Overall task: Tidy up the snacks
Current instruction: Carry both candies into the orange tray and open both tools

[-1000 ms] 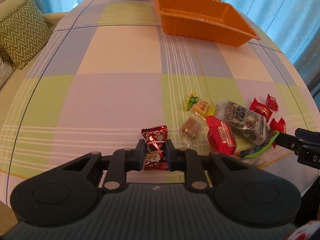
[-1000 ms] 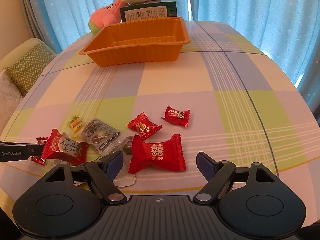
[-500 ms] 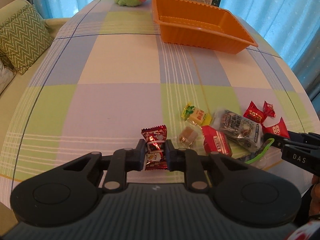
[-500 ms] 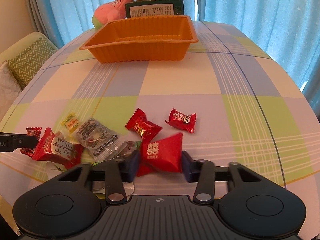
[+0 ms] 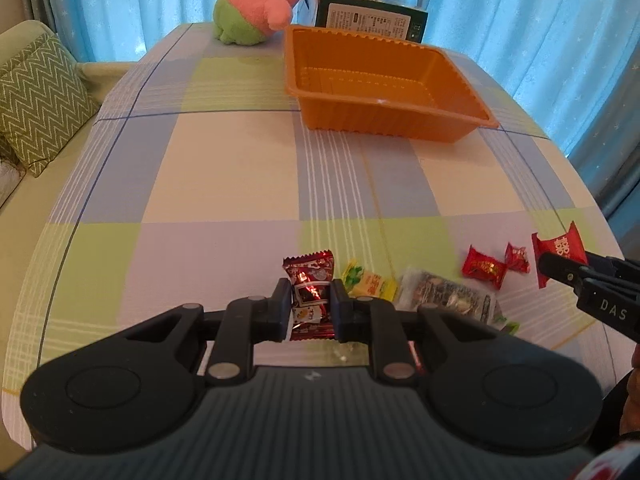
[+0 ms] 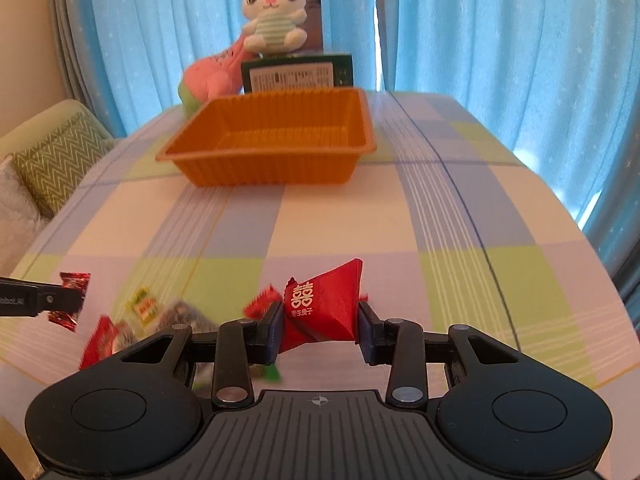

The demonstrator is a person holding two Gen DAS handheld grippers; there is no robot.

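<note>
Left wrist view, read left to right: my left gripper (image 5: 310, 312) is clamped on a dark red foil candy (image 5: 309, 280), held above the checked tablecloth (image 5: 224, 184); to its right lie a yellow-green sweet (image 5: 370, 282), a clear grey packet (image 5: 448, 294) and two small red candies (image 5: 484, 268), and at the far right edge my right gripper (image 5: 560, 266) carries a large red packet (image 5: 560, 245). Beyond them stands the orange tray (image 5: 384, 118), whose visible floor holds nothing. Right wrist view, same order: the left gripper's tip (image 6: 60, 300) enters at the left edge with its candy, the loose snacks (image 6: 140, 308) lie blurred below it, and at centre my right gripper (image 6: 319, 326) has its jaws pressed against the large red packet (image 6: 324, 304), having just been closing on it. I judge the task to be at its start: two snacks are gripped and clear of the cloth, none has reached the tray, and at least five pieces remain on the table.
</note>
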